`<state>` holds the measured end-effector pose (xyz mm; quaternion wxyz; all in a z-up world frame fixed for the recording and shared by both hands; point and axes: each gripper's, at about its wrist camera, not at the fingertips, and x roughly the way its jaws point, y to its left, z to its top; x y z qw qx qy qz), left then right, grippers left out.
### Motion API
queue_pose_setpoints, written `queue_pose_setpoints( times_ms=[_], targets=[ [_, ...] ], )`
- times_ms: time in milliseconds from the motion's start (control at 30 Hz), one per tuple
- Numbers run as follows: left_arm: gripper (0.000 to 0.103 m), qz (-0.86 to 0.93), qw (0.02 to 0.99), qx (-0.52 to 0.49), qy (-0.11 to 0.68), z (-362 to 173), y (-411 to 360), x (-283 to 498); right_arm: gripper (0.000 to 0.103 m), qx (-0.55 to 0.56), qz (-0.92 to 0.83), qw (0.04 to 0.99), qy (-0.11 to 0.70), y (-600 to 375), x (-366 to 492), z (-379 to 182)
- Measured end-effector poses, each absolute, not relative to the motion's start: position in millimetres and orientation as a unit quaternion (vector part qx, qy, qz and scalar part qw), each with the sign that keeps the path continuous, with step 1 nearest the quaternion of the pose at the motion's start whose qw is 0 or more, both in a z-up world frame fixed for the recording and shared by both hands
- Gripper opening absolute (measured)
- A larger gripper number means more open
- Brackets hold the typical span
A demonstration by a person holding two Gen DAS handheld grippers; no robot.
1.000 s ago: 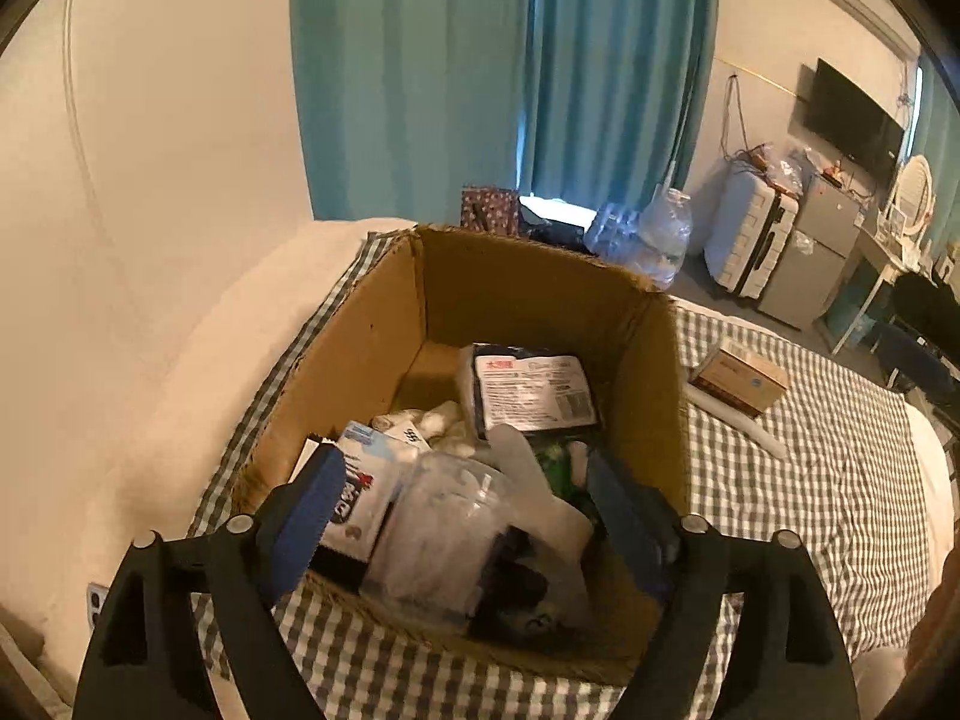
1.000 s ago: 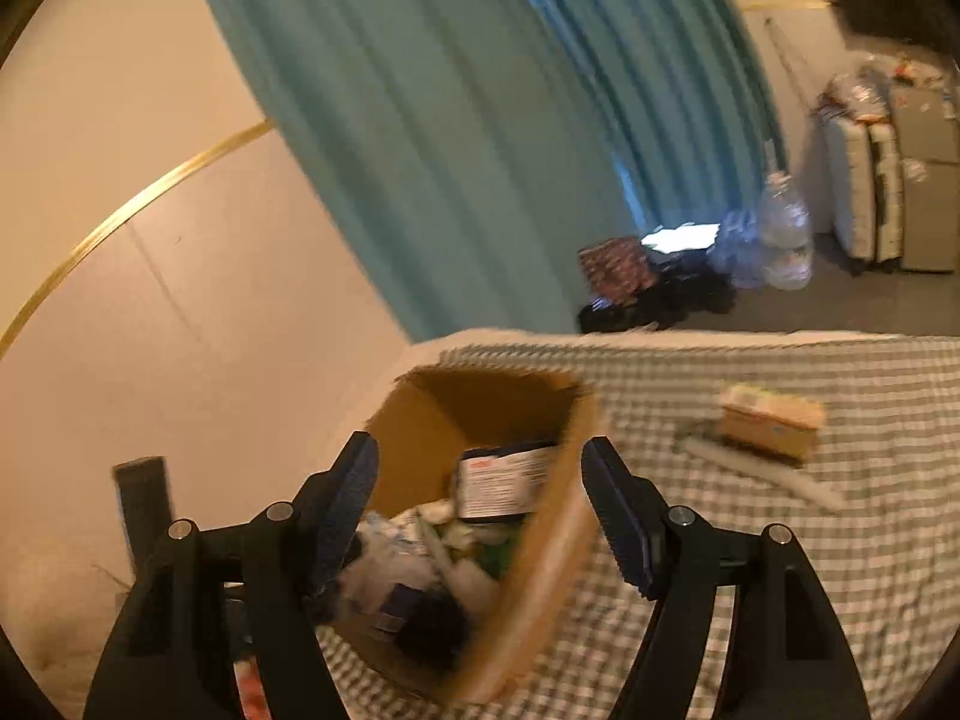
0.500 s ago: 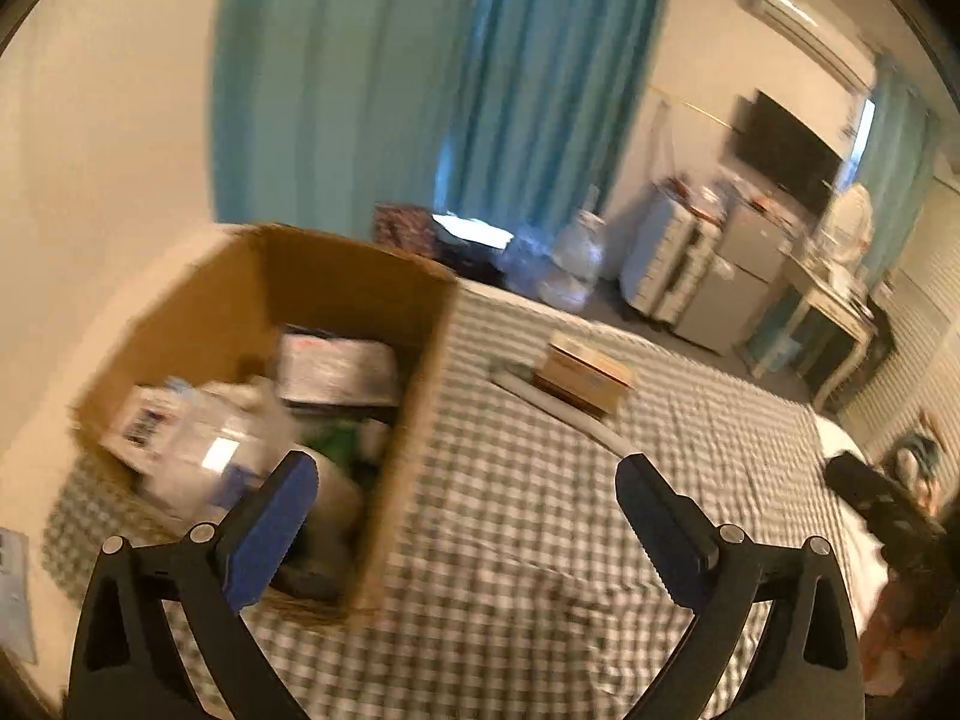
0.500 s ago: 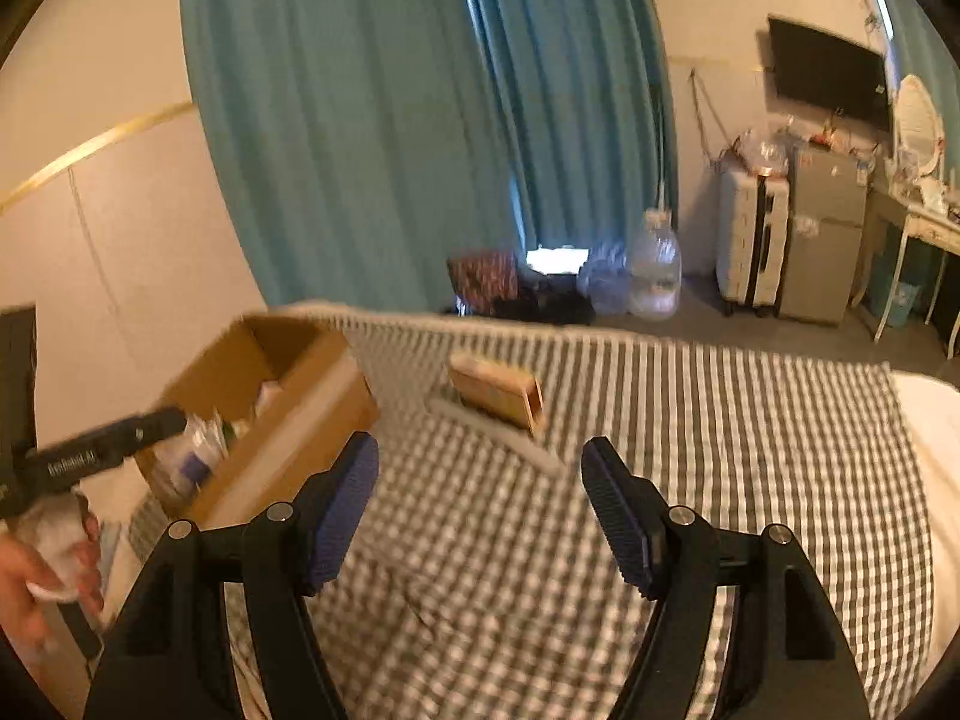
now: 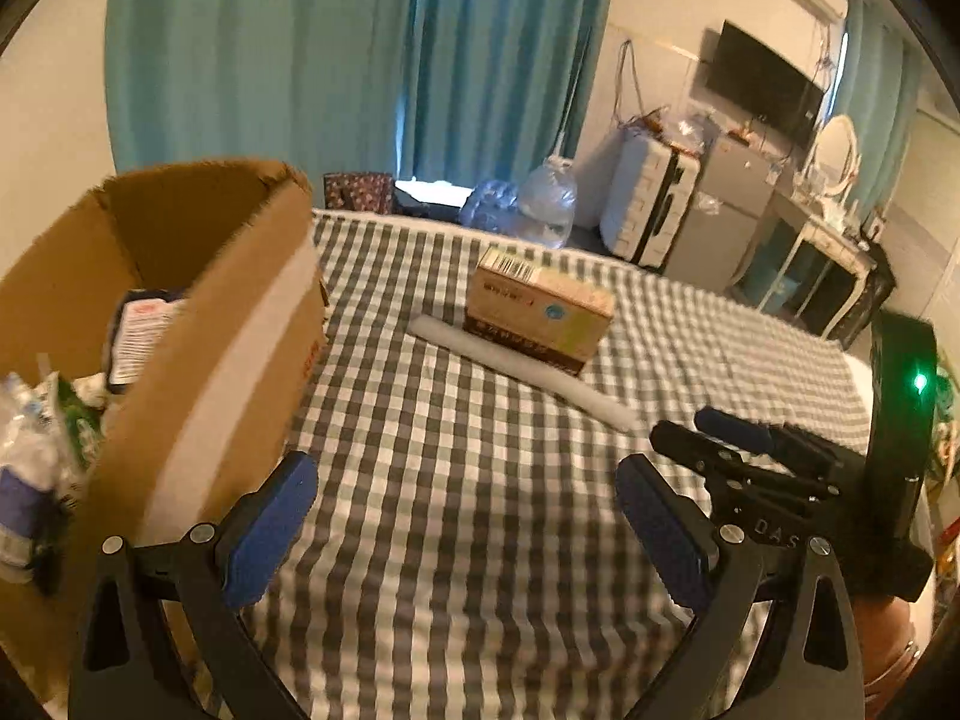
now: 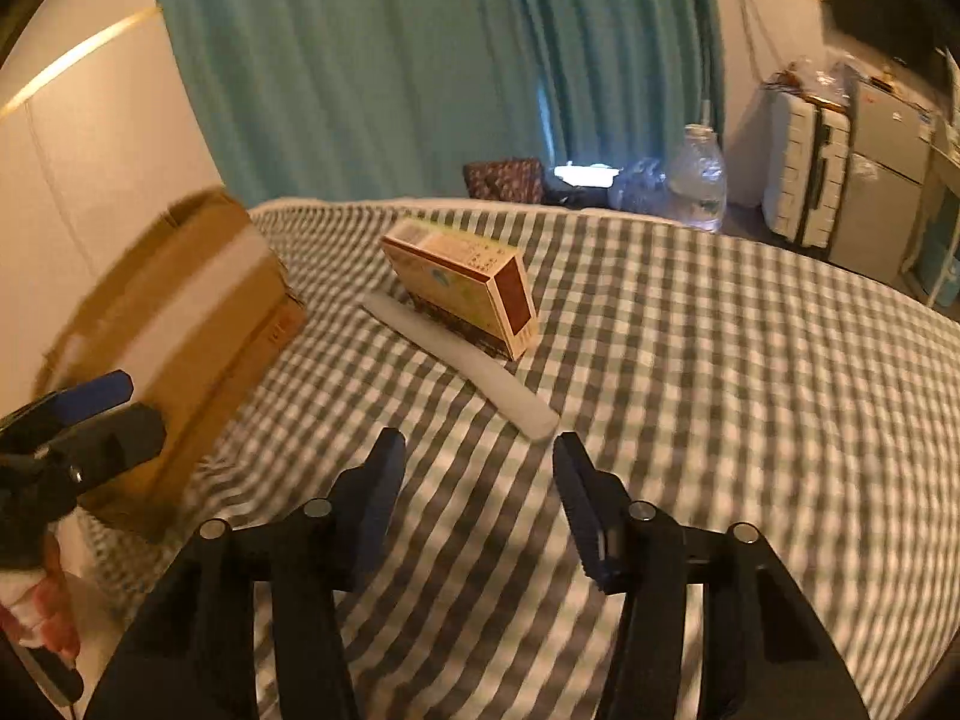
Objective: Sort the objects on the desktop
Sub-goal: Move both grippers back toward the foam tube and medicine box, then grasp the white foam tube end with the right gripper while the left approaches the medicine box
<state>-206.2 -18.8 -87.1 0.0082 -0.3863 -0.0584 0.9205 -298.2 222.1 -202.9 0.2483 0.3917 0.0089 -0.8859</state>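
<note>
1. While both grippers hang over the checked cloth (image 5: 456,480), the left gripper (image 5: 465,531) has its fingers wide apart, empty; the right gripper (image 6: 477,504) likewise.
2. Far of them, the small carton (image 6: 462,282) touches the white strip (image 6: 468,360); the cardboard box (image 5: 198,360) at left holds blurred, probably packaged, items.

left claw (image 5: 462,525) spread, right claw (image 6: 477,501) spread

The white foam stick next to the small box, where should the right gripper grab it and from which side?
Probably the free near end of the stick, from above, right gripper open across its width. The small box lies against its far half, leaving little room for a finger there.
</note>
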Motion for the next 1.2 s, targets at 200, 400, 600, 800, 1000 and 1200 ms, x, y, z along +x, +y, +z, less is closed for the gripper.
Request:
queue_pose_setpoints(
  times_ms=[200, 400, 600, 800, 1000, 1200],
  targets=[
    [0.102, 0.910, 0.003, -0.412, -0.048, -126, -12, -242, 0.048, 0.407, -0.875, 0.260, 0.038, 204, -335, -233],
    [0.102, 0.900, -0.012, -0.435, -0.042, -145, -12, -252, 0.007, 0.421, -0.867, 0.263, 0.046, 214, -338, -243],
    [0.102, 0.898, -0.022, -0.438, -0.039, -135, -6, -247, 0.006, 0.424, -0.877, 0.221, 0.049, 266, -295, -224],
    [0.102, 0.902, -0.020, -0.428, -0.054, -121, 10, -240, 0.001, 0.472, -0.872, 0.123, 0.022, 357, -278, -229],
    [0.102, 0.900, -0.038, -0.428, -0.077, -118, 23, -252, 0.046, 0.409, -0.894, 0.184, 0.005, 354, -266, -206],
    [0.102, 0.898, -0.084, -0.431, -0.041, -125, 22, -269, 0.048, 0.366, -0.891, 0.259, 0.070, 290, -304, -206]
  ],
)
